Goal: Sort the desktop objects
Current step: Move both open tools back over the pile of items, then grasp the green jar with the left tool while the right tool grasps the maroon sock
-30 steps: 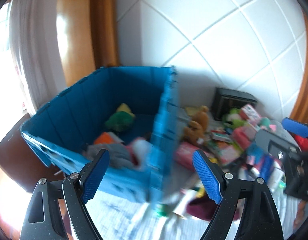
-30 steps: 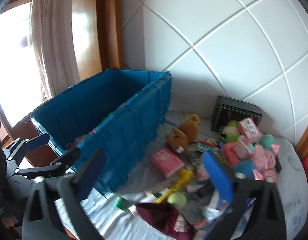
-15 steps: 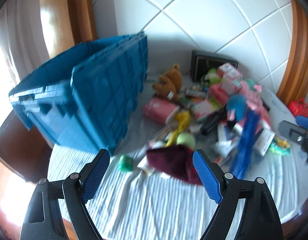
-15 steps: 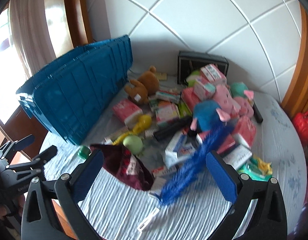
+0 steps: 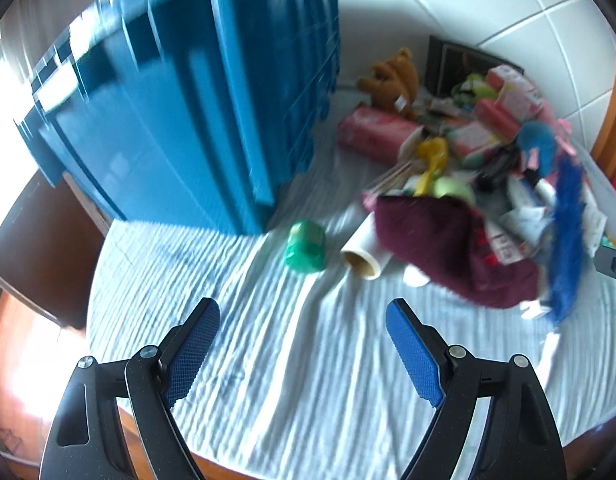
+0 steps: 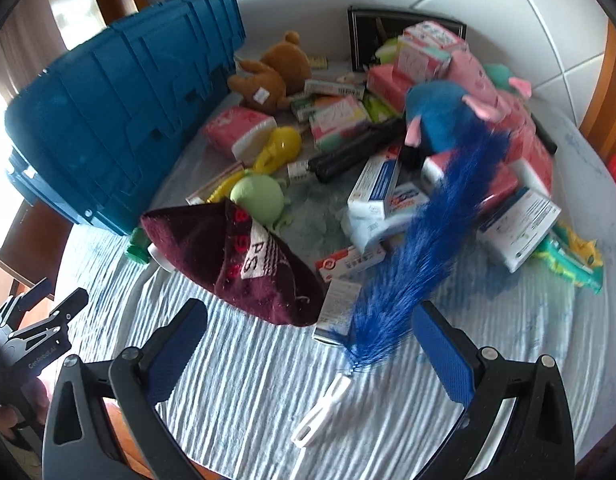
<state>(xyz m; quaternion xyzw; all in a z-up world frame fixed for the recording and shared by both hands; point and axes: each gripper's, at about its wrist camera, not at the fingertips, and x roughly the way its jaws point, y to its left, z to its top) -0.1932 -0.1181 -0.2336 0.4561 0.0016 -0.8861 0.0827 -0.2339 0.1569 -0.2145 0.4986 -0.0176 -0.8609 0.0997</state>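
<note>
Lowered right gripper (image 6: 310,344) now straddles blue duster (image 6: 420,240).

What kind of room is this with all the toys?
Probably a room in someone's home. A round table with a striped cloth is heaped with toys like a brown teddy bear, beside a big blue storage crate. Behind are a white tiled wall and wood trim.

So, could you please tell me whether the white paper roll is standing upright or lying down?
Lying down: the white paper roll rests on its side on the cloth, cardboard core facing the left camera.
</note>
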